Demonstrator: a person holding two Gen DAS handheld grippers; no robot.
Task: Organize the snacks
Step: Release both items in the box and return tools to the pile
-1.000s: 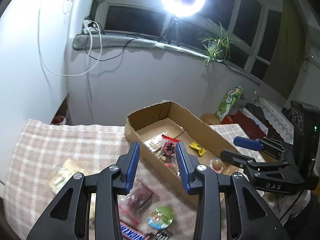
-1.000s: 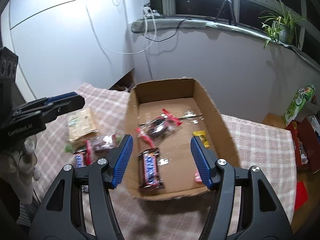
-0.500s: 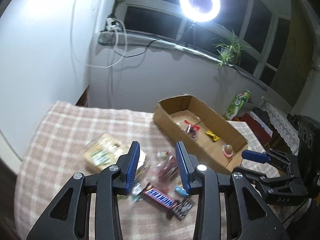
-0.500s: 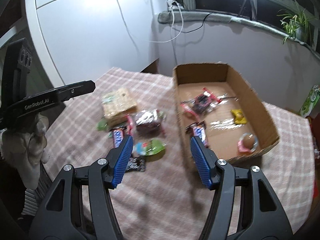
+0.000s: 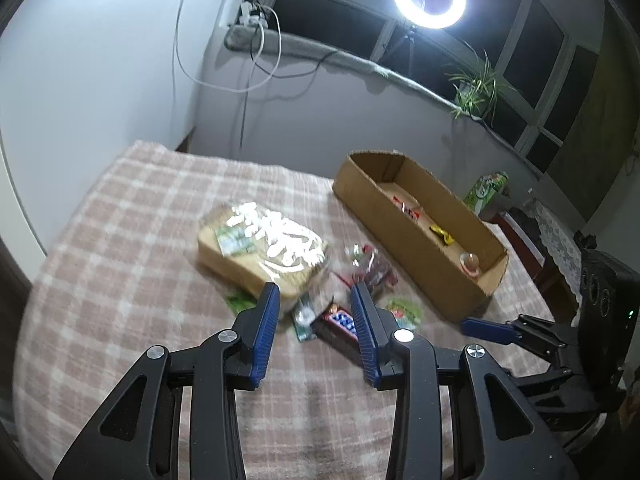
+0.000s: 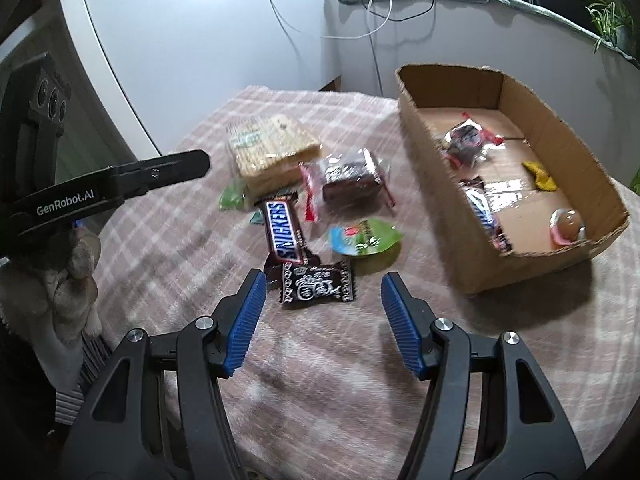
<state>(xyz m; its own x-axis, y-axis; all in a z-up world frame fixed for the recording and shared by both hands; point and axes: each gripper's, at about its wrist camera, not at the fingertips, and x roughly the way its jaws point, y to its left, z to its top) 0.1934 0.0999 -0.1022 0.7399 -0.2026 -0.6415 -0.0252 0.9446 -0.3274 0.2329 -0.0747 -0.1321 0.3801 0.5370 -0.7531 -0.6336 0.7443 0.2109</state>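
While poised above the desk (image 6: 160, 264): right gripper (image 6: 323, 286) jaws wide, empty, black candy wrapper (image 6: 316, 286) just ahead between them; left gripper (image 5: 314, 300) jaws narrower, empty, Snickers bar (image 5: 340, 320) beyond.

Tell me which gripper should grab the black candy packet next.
Probably right. The right gripper is open with the black candy packet just ahead of its jaws; the left gripper faces the Snickers bar instead.

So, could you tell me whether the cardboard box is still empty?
No. The open-topped cardboard box already holds several snacks: a Snickers bar, a yellow candy and a red-ended clear packet.
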